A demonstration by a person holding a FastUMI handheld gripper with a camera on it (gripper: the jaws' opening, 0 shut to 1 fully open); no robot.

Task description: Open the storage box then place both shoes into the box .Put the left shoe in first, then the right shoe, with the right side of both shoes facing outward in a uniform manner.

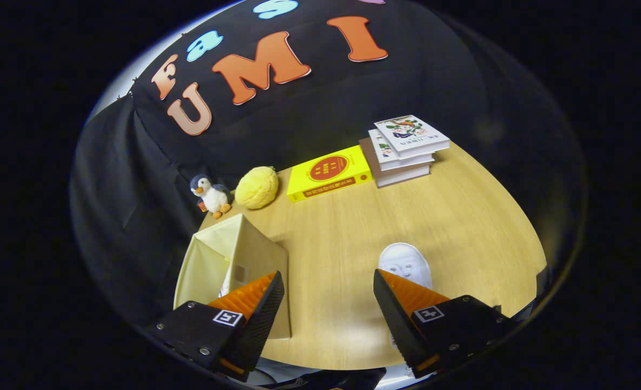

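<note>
Gripper view: gripper [328,303] spread wide over bare table [461,216], pinching nothing. White shoe [405,264] just behind the right finger, toward the table's near right edge. Pale box [228,254] behind the left finger at the near left edge, flap raised; something white inside, perhaps the other shoe, hard to tell. Books [407,149] and toys [239,189] along the far edge. Risks, likely: finger nudging the shoe off the edge; grabbing it turned wrong, so wrong side faces out; catching the flap.

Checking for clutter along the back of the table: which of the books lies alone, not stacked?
The yellow book lies flat alone, between the yellow plush ball and the stack of pale books. Gripper open.
</note>
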